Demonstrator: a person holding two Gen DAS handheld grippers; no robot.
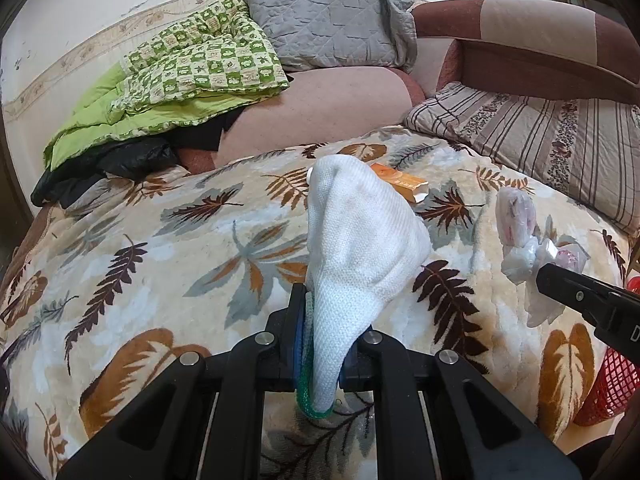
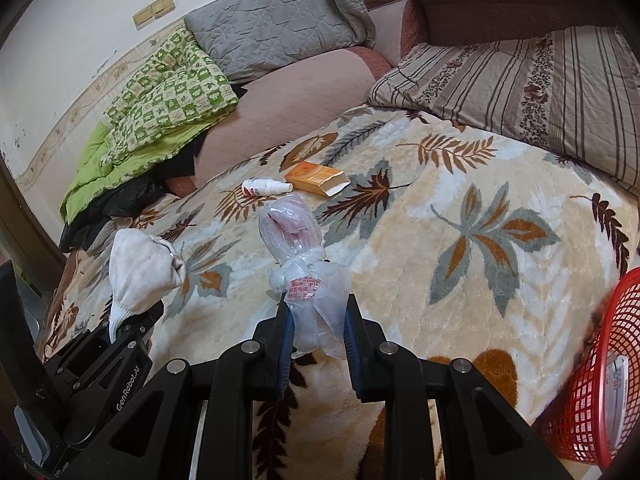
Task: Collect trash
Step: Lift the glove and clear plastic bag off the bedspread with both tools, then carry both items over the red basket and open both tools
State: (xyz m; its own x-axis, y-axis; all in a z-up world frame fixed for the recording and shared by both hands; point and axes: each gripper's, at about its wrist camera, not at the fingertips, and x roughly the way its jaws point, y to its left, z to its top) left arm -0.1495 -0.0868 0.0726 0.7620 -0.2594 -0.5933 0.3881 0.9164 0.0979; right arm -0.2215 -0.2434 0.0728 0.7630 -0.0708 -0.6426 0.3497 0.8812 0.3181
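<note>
Above open blanket [image 2: 460, 264], left tool [image 1: 320, 320] clamps a sock [image 1: 360, 232], right tool [image 2: 318, 320] a plastic bag [image 2: 308, 276], basket [image 2: 600, 392] bordering right.

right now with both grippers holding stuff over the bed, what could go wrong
1. The right gripper pinches only the loose tail of the knotted plastic bag; thin film could slip out on the way to the red basket.
2. The white sock flops sideways from the left gripper and might snag or miss the basket.
3. The spray bottle and orange box lie further back, easy to overlook.
</note>
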